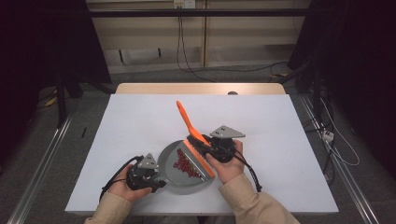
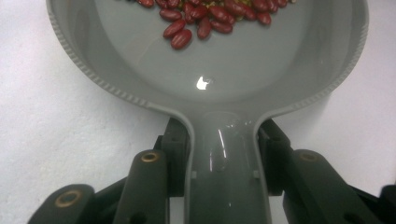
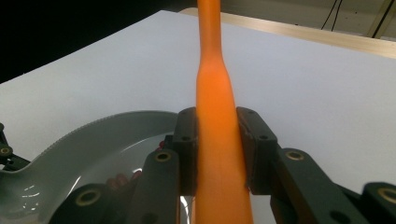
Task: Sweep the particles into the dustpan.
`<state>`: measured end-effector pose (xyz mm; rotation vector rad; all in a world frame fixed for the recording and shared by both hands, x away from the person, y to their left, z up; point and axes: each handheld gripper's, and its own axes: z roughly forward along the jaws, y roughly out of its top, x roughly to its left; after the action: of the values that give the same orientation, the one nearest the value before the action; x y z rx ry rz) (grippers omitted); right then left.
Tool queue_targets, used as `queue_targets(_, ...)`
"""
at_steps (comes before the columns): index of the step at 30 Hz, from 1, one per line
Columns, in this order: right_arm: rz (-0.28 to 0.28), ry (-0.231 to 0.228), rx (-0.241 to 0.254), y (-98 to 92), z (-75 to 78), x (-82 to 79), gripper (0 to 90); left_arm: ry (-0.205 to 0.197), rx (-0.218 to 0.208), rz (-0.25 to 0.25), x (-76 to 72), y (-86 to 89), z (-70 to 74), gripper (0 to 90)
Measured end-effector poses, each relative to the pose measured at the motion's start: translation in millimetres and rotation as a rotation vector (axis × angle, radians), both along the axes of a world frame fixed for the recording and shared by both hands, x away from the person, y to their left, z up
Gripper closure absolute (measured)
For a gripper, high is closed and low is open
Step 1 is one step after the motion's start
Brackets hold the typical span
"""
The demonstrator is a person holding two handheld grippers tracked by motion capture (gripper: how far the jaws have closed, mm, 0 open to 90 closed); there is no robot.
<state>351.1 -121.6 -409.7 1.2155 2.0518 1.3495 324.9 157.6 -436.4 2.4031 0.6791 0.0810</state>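
A: What is the right gripper [image 3: 217,154] doing?

B: It is clenched on the orange brush [image 1: 192,128], its two black jaws pressed against either side of the handle. In the high view that gripper [image 1: 198,142] sits right of centre, near the person, and the handle slants up and away toward the far left, with its tip over bare table.

A: And the brush head?

B: It lies along the right part of the grey dustpan [image 1: 175,179], an orange strip running from far left to near right.

A: The left gripper [image 2: 224,144]?

B: It is grasping the dustpan by its handle [image 2: 229,177]; the jaws stand close on both sides of the grey stem. In the high view it [image 1: 156,179] sits at the near left, the pan spreading to its right.

A: What is in the pan?

B: Red beans [image 2: 201,16], piled toward the far side as the left gripper view shows them, and just left of the brush head in the high view [image 1: 184,163].

A: Underneath?

B: A white table [image 1: 280,135], with a wooden edge [image 1: 196,88] along its far side.
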Motion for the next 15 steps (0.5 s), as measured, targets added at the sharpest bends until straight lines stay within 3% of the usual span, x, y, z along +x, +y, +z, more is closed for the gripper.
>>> queue_targets(6, -0.016, -0.004, -0.008, -12.2, 0.6, -0.9, 71.2, -0.047, -0.038, 0.023, -1.8, 1.6, -4.0, 64.0)
queue_targets(15, -0.036, -0.012, -0.003, -29.0, 4.1, -0.4, 71.3, -0.083, -0.081, 0.059, -0.4, 6.2, -2.5, 64.1)
